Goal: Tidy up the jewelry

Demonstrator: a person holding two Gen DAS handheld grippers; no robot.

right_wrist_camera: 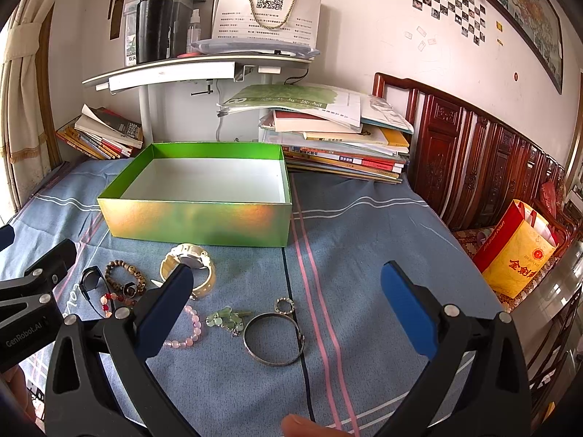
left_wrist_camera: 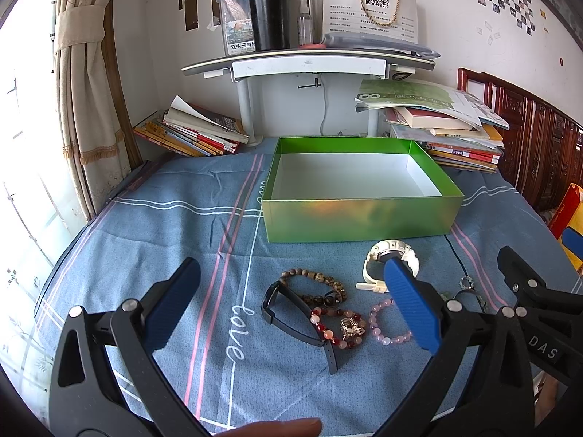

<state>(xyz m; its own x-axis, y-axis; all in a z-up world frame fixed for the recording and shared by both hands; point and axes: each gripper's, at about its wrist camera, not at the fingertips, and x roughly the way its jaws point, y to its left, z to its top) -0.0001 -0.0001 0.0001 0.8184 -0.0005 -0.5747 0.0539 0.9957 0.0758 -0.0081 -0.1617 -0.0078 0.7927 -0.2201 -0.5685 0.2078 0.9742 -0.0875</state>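
- The left claw [left_wrist_camera: 295, 302] is wide open and holds nothing; its two blue pads stand far apart, one on each side of the small pile of jewelry.
- The right claw [right_wrist_camera: 288, 309] is wide open too and holds nothing; it hangs over the silver bangle [right_wrist_camera: 274, 339] and touches none of the pieces.
- Between the left pads lie a black band [left_wrist_camera: 291, 313], a brown bead bracelet [left_wrist_camera: 317, 284] and a red bead bracelet [left_wrist_camera: 339, 331]; a pink bead bracelet [left_wrist_camera: 388, 324] lies just beside the red one, and the white watch [left_wrist_camera: 391, 260] sits partly behind the right-hand pad, near the box.
- Near the bangle are a little green charm piece [right_wrist_camera: 226, 319] and a small ring [right_wrist_camera: 284, 306]; both look tiny and fiddly.
- The green box [left_wrist_camera: 359, 218] stands open behind the jewelry; its white floor is bare, so I think no piece has been put away yet.
- All of it rests on a blue cloth [left_wrist_camera: 175, 255] spread over the bed, with stacks of books [right_wrist_camera: 339, 145] behind.
- The step in hand looks like the very first pick; each claw is choosing a piece.
- The next move calls for going down over one piece, closing on it alone, then lifting it over the box wall; the beads lie close together, so a sloppy grab could drag a neighbour along.
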